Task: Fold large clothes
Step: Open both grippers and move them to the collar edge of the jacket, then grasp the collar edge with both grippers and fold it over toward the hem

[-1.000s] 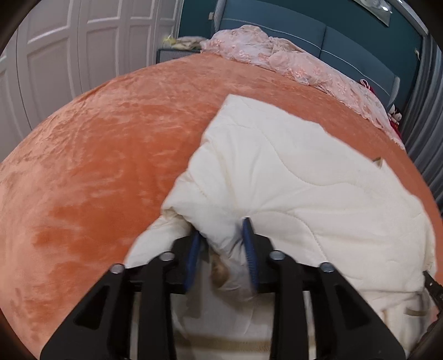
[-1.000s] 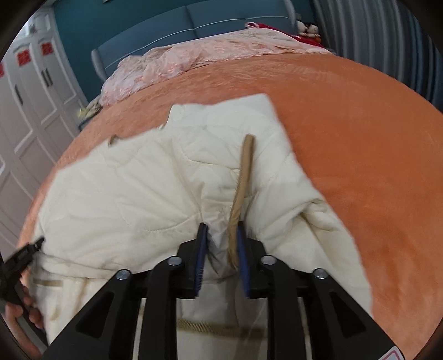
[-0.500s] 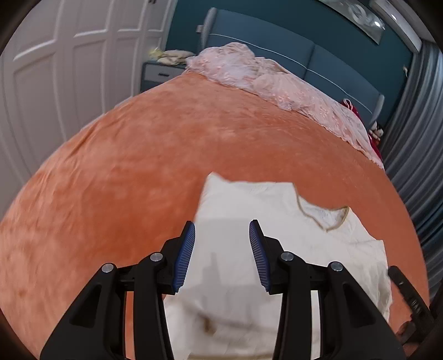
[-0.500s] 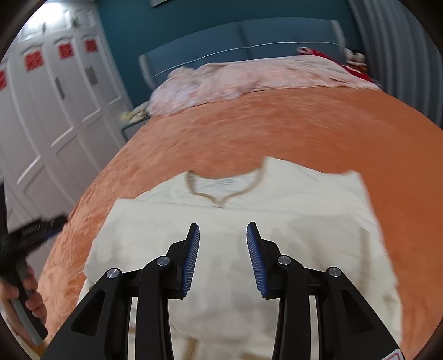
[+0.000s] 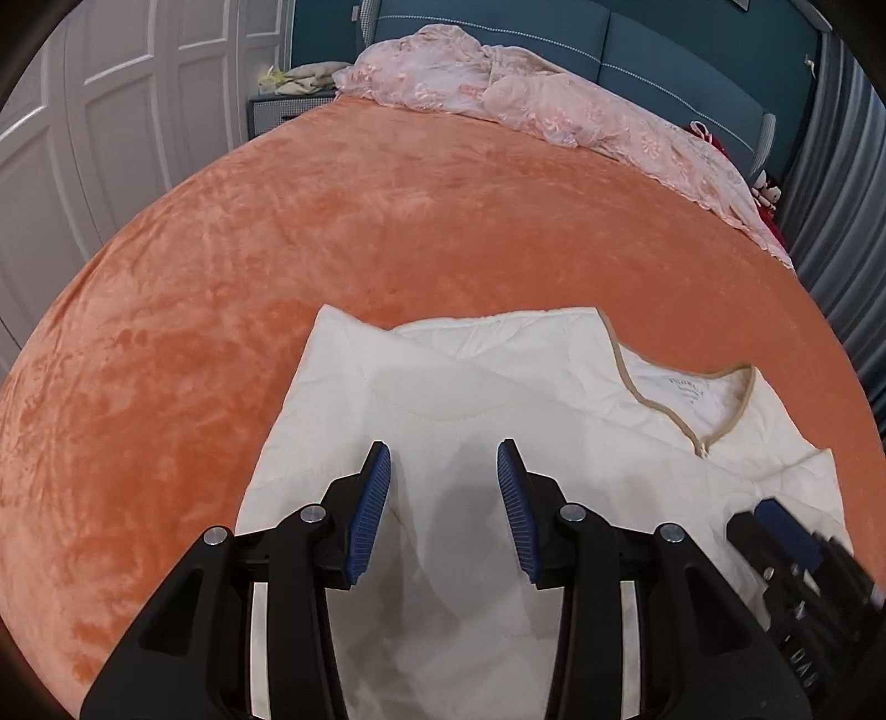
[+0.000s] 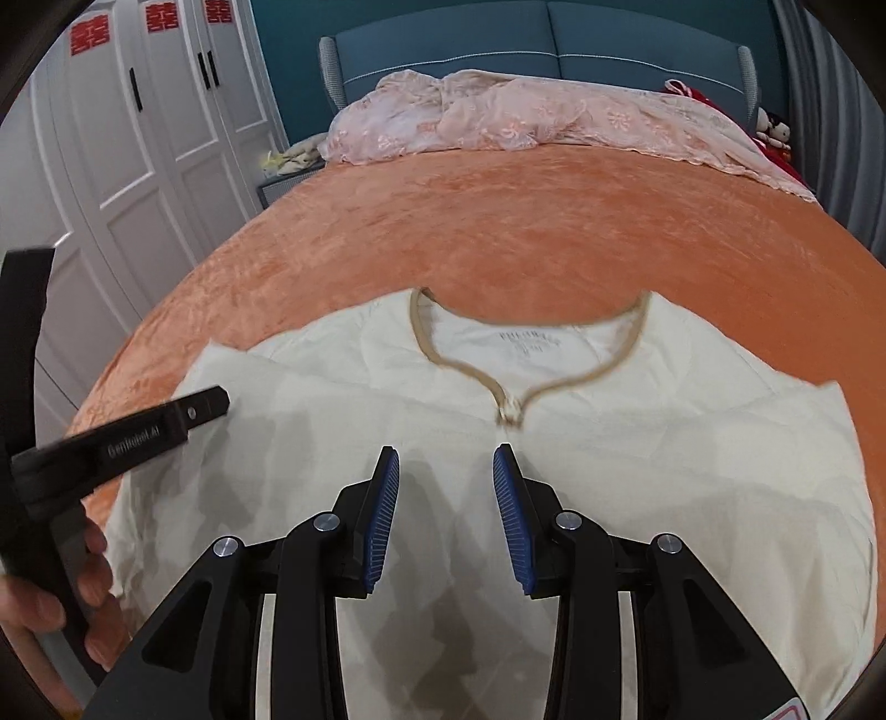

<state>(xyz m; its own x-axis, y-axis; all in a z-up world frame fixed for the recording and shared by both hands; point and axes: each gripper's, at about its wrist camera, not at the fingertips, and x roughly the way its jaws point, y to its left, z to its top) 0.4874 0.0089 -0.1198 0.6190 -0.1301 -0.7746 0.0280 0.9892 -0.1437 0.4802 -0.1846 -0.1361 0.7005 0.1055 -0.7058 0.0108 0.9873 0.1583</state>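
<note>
With the jacket (image 6: 637,443) laid flat on the bed (image 5: 387,221) for folding, nothing is held: both the left gripper (image 5: 443,512) and the right gripper (image 6: 446,512) are parted, the right's jaws just opened.

A bed fills the room, its top covered by an orange plush blanket (image 6: 498,221). At 12 o'clock stands a padded blue headboard (image 6: 548,50) against a teal wall (image 6: 288,66), with a crumpled pink lace cover (image 6: 526,119) heaped before it. White panelled wardrobe doors (image 6: 160,144) (two bear red paper cut-outs) run along 9 to 10 o'clock. A small nightstand (image 5: 277,108) sits at 11, grey curtains (image 5: 830,166) at 2.
</note>
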